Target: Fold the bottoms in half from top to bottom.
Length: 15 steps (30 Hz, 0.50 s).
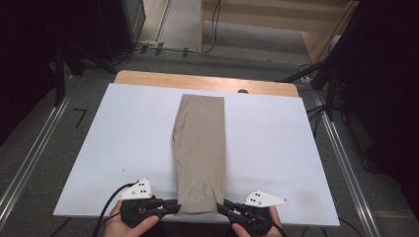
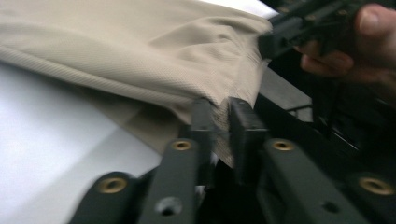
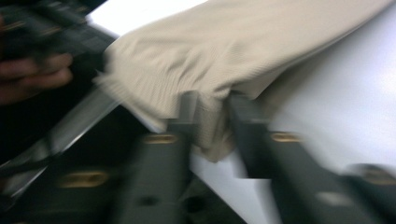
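A folded beige garment (image 1: pixel 200 148) lies lengthwise down the middle of the white tabletop (image 1: pixel 123 148), with its near end at the front edge. My left gripper (image 1: pixel 177 205) meets the garment's near left corner. In the left gripper view the two jaws (image 2: pixel 220 109) stand close together with the cloth (image 2: pixel 140 46) pinched between them. My right gripper (image 1: pixel 220 204) is at the near right corner. Its jaws (image 3: pixel 215 105) stand wider apart, and a loose fold of cloth (image 3: pixel 233 42) sits in the gap. Both near corners ride a little above the table. Each gripper view shows the other hand (image 2: pixel 369 32) (image 3: pixel 32 79).
A wooden strip (image 1: pixel 207 81) runs along the table's far edge. Metal rails (image 1: pixel 29 153) (image 1: pixel 346 163) flank the table on the floor. Cables and stand legs (image 1: pixel 316 74) lie beyond the far right corner. White surface spreads wide on both sides of the garment.
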Available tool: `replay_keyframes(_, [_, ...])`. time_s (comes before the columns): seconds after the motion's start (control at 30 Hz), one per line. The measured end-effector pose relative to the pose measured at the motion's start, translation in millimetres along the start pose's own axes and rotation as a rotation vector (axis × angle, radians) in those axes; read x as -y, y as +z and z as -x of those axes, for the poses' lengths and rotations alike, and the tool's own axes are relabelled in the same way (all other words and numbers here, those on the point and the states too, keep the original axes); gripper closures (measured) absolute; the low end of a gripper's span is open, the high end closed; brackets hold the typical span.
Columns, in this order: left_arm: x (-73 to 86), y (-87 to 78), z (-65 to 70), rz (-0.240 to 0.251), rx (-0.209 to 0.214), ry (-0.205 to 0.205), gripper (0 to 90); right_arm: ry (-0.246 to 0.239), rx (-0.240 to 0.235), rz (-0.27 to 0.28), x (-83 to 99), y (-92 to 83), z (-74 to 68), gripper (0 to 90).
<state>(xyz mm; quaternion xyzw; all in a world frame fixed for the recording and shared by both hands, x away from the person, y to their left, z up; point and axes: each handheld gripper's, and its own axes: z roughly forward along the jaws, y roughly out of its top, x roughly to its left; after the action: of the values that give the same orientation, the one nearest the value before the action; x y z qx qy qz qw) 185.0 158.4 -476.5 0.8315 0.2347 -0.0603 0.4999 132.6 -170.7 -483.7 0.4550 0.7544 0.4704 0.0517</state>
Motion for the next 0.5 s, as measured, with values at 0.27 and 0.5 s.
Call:
replay_keyframes(0.27, [-17.6, 4.1, 1.1, 0.083, -0.046, 0.057, 61.5, -0.073, -0.021, 0.129, -17.3, -20.1, 5.3, 67.0])
replay_keyframes(0.5, [6.5, 36.5, -11.9, -0.086, -0.056, -0.024, 83.7, -0.186, -0.002, -0.072, 3.6, 40.9, 5.2, 84.5])
